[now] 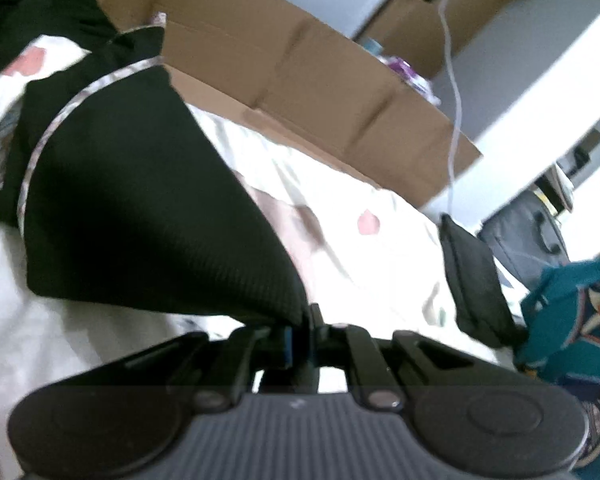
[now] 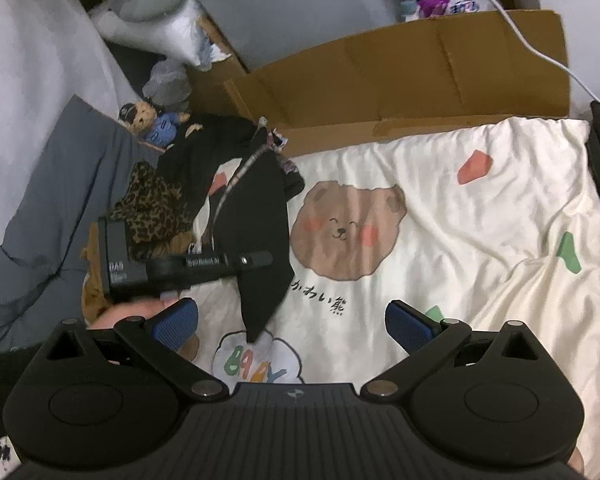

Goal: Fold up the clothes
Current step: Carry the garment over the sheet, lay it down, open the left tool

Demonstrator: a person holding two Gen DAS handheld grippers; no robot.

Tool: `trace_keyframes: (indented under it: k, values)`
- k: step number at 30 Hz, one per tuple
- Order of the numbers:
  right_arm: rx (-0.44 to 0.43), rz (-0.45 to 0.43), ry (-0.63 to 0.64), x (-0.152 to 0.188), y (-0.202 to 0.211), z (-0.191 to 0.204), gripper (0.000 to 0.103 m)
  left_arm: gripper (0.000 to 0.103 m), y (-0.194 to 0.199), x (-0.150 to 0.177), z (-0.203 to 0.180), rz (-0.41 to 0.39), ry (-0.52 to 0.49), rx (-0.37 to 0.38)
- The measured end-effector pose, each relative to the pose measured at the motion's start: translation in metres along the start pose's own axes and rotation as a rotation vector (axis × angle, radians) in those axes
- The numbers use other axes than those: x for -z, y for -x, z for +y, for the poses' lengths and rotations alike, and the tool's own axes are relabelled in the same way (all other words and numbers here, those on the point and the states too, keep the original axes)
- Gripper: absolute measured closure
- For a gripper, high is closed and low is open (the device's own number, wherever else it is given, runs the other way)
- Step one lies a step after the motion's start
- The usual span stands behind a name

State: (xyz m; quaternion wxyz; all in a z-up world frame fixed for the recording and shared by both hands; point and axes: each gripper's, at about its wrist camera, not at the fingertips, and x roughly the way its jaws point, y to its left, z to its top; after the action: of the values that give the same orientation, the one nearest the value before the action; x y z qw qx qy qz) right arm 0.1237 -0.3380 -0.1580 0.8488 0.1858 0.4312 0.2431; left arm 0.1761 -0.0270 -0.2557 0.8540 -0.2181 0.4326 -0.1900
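A black garment (image 1: 140, 208) with a pale patterned trim hangs stretched up from the bed, and my left gripper (image 1: 300, 332) is shut on its lower corner. In the right wrist view that same black garment (image 2: 256, 216) hangs from the left gripper (image 2: 266, 258), its tip dangling over the cream blanket (image 2: 480, 240). My right gripper (image 2: 292, 326) hovers low over the blanket, open, with nothing between its blue pads (image 2: 406, 328).
A flattened cardboard box (image 2: 420, 76) lines the far edge of the bed. A heap of clothes with a leopard-print piece (image 2: 152, 204) lies at the left, beside a teddy bear (image 2: 156, 120). A teal patterned cloth (image 1: 572, 312) is at the right. A white cable (image 2: 532, 48) crosses the box.
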Motion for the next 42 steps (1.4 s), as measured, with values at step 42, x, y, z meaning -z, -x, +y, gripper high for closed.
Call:
trace_keyframes:
  k: [42]
  values:
    - [0.115,-0.254,-0.400,0.008,0.094,-0.147,0.006,0.096,-0.115,0.108,-0.197,0.132,0.068,0.294]
